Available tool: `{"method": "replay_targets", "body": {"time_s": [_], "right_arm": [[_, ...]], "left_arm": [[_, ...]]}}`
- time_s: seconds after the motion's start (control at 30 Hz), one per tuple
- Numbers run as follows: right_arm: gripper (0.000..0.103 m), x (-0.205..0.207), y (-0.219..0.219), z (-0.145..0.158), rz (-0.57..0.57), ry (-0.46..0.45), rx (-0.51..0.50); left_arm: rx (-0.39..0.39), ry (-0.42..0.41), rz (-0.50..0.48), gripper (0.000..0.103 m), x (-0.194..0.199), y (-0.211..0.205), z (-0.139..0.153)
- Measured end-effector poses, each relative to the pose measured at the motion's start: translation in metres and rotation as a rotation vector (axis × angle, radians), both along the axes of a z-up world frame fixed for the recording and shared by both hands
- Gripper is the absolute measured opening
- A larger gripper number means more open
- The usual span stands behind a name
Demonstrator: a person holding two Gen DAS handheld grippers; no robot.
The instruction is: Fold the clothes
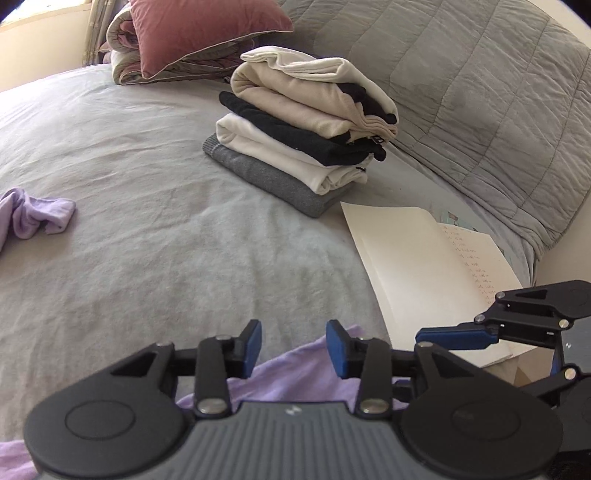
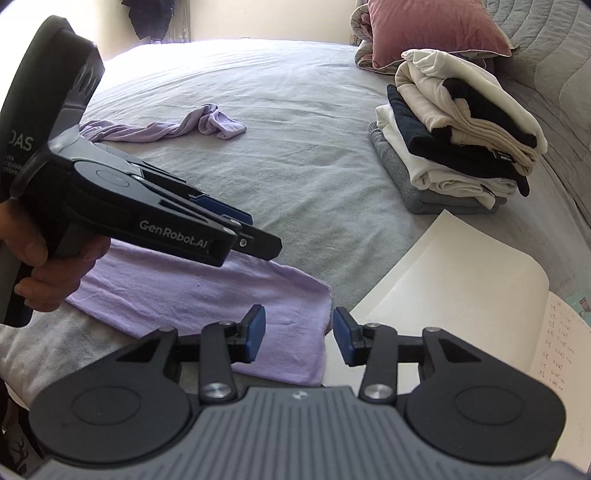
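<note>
Purple shirt (image 2: 207, 295) lies flat on the bed (image 2: 295, 155), right under both my tools. It sits at the near edge of the bed, and one long sleeve (image 2: 192, 123) trails off toward the middle, all bunched up at its end.

My right tool (image 2: 299, 338) hangs just above the shirt's right edge. Its blue pads are apart and hold nothing. My left tool (image 1: 293, 349) is over the shirt too, and its pads are also apart with nothing between them. My left hand (image 2: 48, 273) grips its handle.

An open notebook (image 2: 461, 291) lies beside the shirt, at the right edge of the bed. Behind it is a pile (image 2: 454, 136) of folded clothes, grey at the bottom, then white, black and cream. A pink pillow (image 2: 436, 33) rests at the far corner.
</note>
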State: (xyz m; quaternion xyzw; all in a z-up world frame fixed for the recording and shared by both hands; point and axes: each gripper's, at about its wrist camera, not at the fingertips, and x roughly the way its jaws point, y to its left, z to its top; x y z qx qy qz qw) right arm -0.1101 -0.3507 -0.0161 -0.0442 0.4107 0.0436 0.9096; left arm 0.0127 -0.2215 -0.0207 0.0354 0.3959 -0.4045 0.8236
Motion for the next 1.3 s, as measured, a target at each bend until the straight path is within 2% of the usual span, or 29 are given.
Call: {"method": "replay_targets", "body": {"time_s": [0.2, 0.43, 0.6, 0.8, 0.93, 1.03, 1.17, 1.3], "right_arm": [[0.050, 0.010, 0.032, 0.002, 0.093, -0.014, 0.021], [0.051, 0.024, 0.075, 0.001, 0.204, 0.008, 0.035], [0.051, 0.034, 0.103, -0.002, 0.261, 0.024, 0.042], [0.051, 0.059, 0.126, -0.009, 0.267, 0.067, 0.094], [0.051, 0.078, 0.142, -0.011, 0.273, 0.059, 0.123], [0.051, 0.095, 0.153, -0.015, 0.291, 0.074, 0.150], [0.051, 0.114, 0.168, -0.023, 0.311, 0.099, 0.168], [0.051, 0.126, 0.182, -0.028, 0.324, 0.080, 0.153]], "left_arm": [[0.066, -0.022, 0.123, 0.049, 0.004, 0.065, 0.014], [0.146, -0.044, 0.294, 0.052, 0.013, 0.152, 0.019], [0.153, -0.037, 0.397, 0.054, 0.017, 0.210, 0.017], [0.172, -0.053, 0.531, 0.055, 0.017, 0.275, 0.012], [0.225, -0.049, 0.672, 0.055, 0.015, 0.321, 0.008], [0.257, -0.020, 0.830, 0.055, 0.011, 0.362, 0.004], [0.248, -0.006, 0.982, 0.055, -0.003, 0.406, -0.002], [0.242, 0.010, 1.112, 0.055, -0.017, 0.440, -0.008]]}}
